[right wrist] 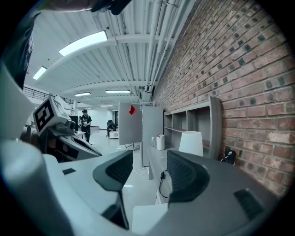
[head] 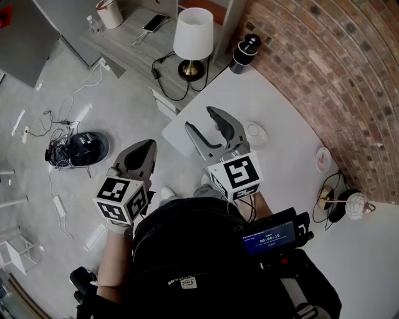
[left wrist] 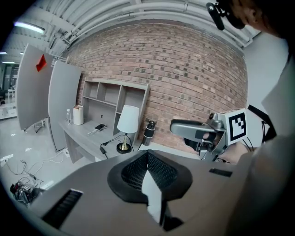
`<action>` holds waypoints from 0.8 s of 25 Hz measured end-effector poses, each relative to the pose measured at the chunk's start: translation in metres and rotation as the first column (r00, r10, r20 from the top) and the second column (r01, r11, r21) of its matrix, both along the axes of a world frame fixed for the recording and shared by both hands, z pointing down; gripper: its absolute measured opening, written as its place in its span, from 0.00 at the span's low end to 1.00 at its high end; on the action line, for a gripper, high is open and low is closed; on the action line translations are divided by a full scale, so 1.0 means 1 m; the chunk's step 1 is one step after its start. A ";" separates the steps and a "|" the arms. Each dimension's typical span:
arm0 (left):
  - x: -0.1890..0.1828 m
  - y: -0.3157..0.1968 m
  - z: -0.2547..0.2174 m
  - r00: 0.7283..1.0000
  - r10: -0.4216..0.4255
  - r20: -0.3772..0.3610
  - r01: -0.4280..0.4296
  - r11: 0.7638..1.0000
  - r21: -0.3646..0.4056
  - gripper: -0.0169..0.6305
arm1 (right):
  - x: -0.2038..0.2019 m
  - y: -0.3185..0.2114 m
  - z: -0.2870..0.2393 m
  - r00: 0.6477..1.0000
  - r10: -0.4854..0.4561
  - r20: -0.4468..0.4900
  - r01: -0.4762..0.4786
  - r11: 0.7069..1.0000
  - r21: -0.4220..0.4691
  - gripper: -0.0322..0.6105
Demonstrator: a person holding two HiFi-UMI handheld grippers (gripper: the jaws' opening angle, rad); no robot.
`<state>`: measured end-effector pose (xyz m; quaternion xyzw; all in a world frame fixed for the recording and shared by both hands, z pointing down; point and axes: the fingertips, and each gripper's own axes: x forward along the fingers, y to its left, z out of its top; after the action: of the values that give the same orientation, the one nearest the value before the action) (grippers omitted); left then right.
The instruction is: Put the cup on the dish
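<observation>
Hanging just short of the cup (head: 254,132), which looks seated on its dish (head: 264,143) near the table's (head: 293,106) left edge, the right tool (head: 201,118) stands slightly apart with nothing between, the left tool (head: 148,147) pressed together, so keeping both clear of that rim matters.

A red brick wall (head: 324,75) is seen along the far and right edges of the white desk (head: 280,106). Beyond the white desk's far left corner, a lower grey desk (head: 134,38) is set against the wall. A white-shaded lamp (head: 192,34), a phone (head: 154,22) and a white container (head: 110,11) are carried on it. An open grey shelf unit (left wrist: 113,97) is mounted behind it. The pale grey floor (head: 118,106) is strewn with cables (head: 61,132). Grey partition panels (right wrist: 130,131) are stood further off. The white ceiling (right wrist: 115,60) is lit by long strip lights (right wrist: 83,42) and is crossed by pipes (right wrist: 154,46).
</observation>
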<state>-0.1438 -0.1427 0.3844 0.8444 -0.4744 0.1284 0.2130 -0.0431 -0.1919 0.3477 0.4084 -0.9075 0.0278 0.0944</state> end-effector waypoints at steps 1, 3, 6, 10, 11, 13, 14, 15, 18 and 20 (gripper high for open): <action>-0.002 0.000 -0.001 1.000 -0.002 -0.002 0.002 1.000 0.002 0.04 | -0.004 0.001 0.001 1.000 -0.006 -0.008 0.006 1.000 0.003 0.42; -0.006 0.001 -0.001 1.000 -0.006 -0.004 0.006 1.000 0.006 0.04 | -0.011 0.002 0.002 1.000 -0.017 -0.017 0.017 1.000 0.003 0.41; -0.012 0.000 -0.001 1.000 -0.014 -0.009 0.014 1.000 0.007 0.04 | -0.018 0.002 0.004 1.000 -0.027 -0.012 0.027 1.000 -0.005 0.40; -0.017 -0.001 -0.001 1.000 -0.023 -0.012 0.023 1.000 0.004 0.04 | -0.022 0.000 0.007 1.000 -0.029 -0.004 0.029 0.999 -0.019 0.40; -0.017 -0.001 0.000 1.000 -0.024 -0.010 0.024 1.000 0.004 0.04 | -0.022 -0.001 0.008 1.000 -0.028 -0.003 0.028 0.999 -0.024 0.40; -0.018 -0.002 0.000 1.000 -0.025 -0.004 0.025 1.000 0.005 0.04 | -0.023 -0.002 0.009 1.000 -0.030 0.002 0.030 0.999 -0.030 0.40; -0.018 -0.003 0.000 1.000 -0.026 -0.002 0.026 1.000 0.007 0.04 | -0.023 -0.003 0.010 1.000 -0.031 0.004 0.031 0.999 -0.032 0.40; -0.018 -0.004 0.000 1.000 -0.027 -0.001 0.027 1.000 0.009 0.04 | -0.023 -0.004 0.010 0.999 -0.032 0.005 0.032 0.999 -0.034 0.40; -0.020 -0.007 -0.001 0.999 -0.035 -0.001 0.035 0.999 0.016 0.04 | -0.024 -0.007 0.011 0.999 -0.033 0.003 0.033 0.999 -0.037 0.40; -0.020 -0.008 -0.001 0.999 -0.035 -0.010 0.035 0.999 0.015 0.04 | -0.024 -0.008 0.012 0.999 -0.033 0.002 0.033 0.999 -0.041 0.40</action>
<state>-0.1636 -0.1508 0.3833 0.8382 -0.4890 0.1169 0.2111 -0.0668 -0.2001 0.3600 0.3912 -0.9135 0.0448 0.1027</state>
